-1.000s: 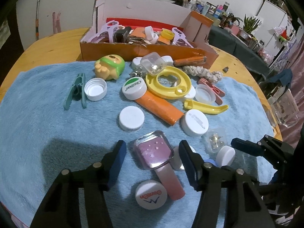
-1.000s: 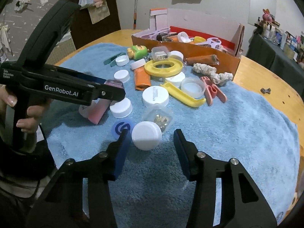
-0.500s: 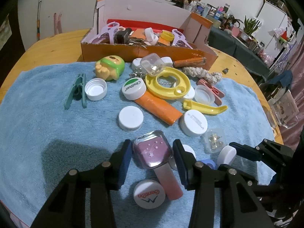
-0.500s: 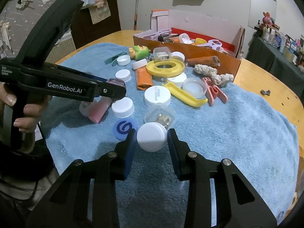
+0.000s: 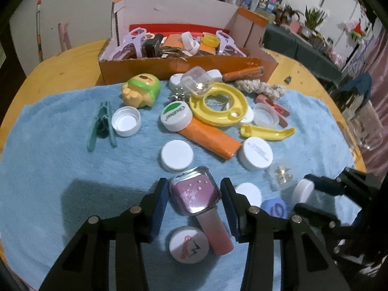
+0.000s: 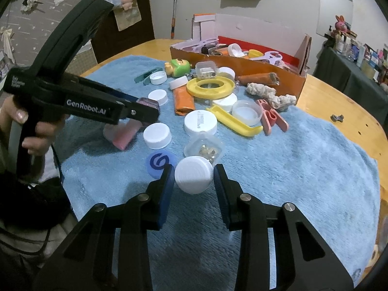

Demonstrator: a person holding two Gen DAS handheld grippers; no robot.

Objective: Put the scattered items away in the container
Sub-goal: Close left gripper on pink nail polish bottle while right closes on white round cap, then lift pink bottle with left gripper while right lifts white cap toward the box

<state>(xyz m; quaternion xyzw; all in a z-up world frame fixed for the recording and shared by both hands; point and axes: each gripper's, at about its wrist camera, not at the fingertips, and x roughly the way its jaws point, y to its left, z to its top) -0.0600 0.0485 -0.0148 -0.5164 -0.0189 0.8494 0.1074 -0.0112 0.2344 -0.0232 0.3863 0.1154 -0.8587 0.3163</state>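
the left tool (image 5: 194, 197) gripped a pink glossy square-headed bottle (image 5: 195, 194); the right tool (image 6: 193, 178) gripped a round white ribbed cap (image 6: 193, 178).

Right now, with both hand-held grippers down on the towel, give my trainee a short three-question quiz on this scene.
1. True or false: the right hand-held gripper is shut on a white cap.
2. The left hand-held gripper is closed on: A pink bottle, B green clothespin, C yellow ring?
3. Where do the items go?

Key: 1 true; 2 A; 3 the cardboard box.
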